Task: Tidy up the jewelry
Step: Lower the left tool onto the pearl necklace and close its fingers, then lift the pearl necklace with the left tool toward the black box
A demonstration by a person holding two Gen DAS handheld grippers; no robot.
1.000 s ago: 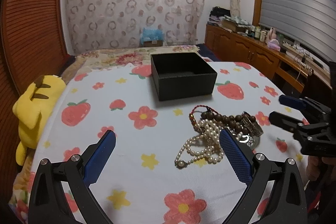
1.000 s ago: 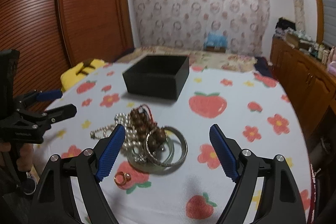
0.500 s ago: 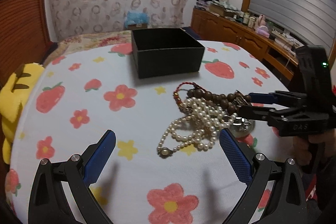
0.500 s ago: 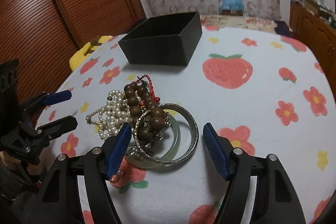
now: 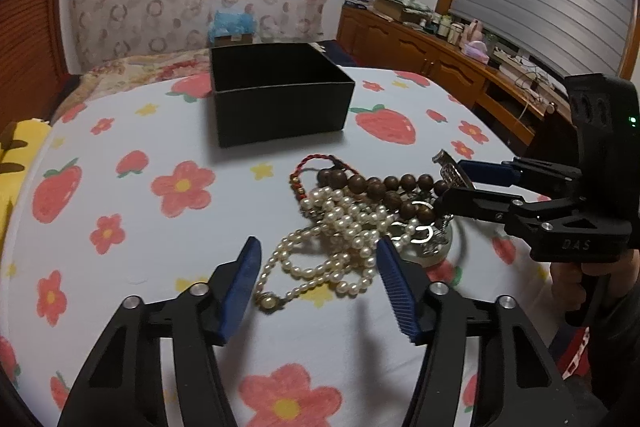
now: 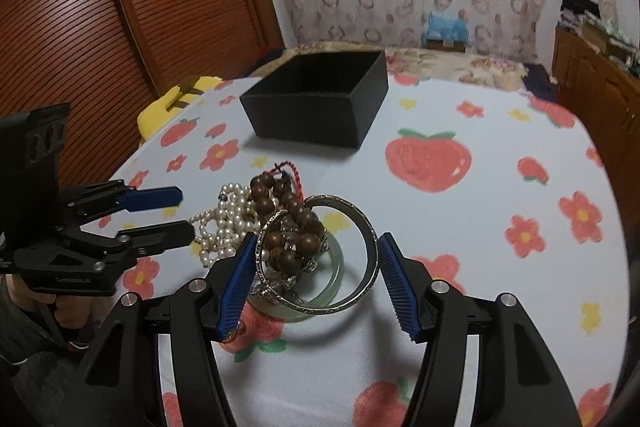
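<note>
My left gripper [image 5: 318, 269] has its fingers spread wide around the near loops of the pearl necklace [image 5: 340, 231], gripping nothing. My right gripper [image 6: 314, 269] is likewise wide, its blue pads [image 6: 394, 273] flanking the silver bangle [image 6: 366, 239], which leans on a pale green bangle [image 6: 340, 273] and the brown bead bracelet [image 6: 292, 223]. The jewelry lies heaped on the strawberry-print cloth [image 6: 480, 219]. Beyond it sits the open black box [image 5: 280, 99].
</note>
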